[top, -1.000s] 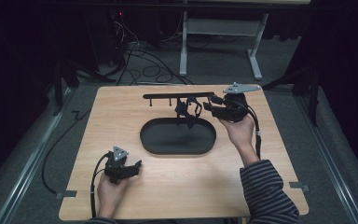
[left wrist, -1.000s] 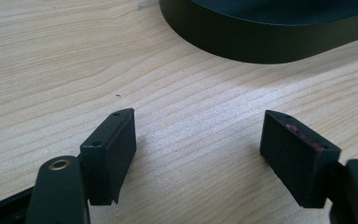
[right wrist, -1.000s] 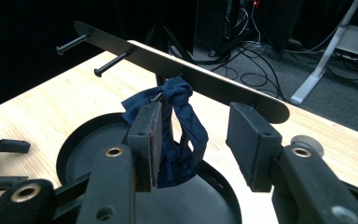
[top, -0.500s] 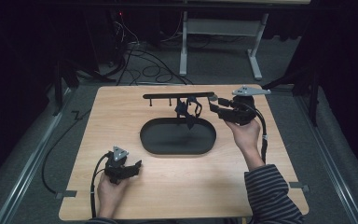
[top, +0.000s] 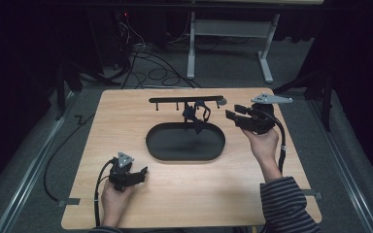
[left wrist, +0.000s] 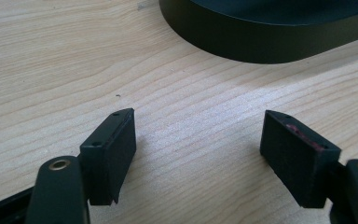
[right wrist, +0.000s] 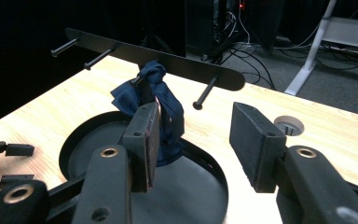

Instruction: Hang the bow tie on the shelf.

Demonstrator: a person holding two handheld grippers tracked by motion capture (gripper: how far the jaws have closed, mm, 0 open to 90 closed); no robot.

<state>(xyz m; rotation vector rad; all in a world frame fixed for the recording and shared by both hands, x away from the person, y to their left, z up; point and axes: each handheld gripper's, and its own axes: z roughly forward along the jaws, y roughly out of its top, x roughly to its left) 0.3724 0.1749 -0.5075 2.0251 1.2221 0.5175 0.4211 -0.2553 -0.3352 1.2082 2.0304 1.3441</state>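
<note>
A black bar rack [top: 184, 100] with several pegs stands at the back of the wooden table [top: 102, 145]. A dark blue cloth [top: 195, 112] hangs bunched on one peg, above the far rim of a black oval tray [top: 184, 153]. My right gripper [top: 232, 114] is to the right of the cloth and apart from it, open, with nothing between its jaws. In the right gripper view [right wrist: 193, 126] the cloth [right wrist: 161, 95] hangs beyond the left jaw, under the rack [right wrist: 168, 58]. My left gripper [top: 141, 174] rests open near the front left; in the left gripper view [left wrist: 198, 126] bare wood lies between its jaws.
The tray's wall [left wrist: 261, 44] lies just beyond the left gripper. A round grommet hole [right wrist: 289, 125] sits in the table by the rack's right end. Cables [top: 150, 63] and a white desk frame [top: 267, 53] lie on the floor behind the table.
My right gripper has drawn back to the right, away from the cloth and the rack. The left gripper has stayed where it was.
</note>
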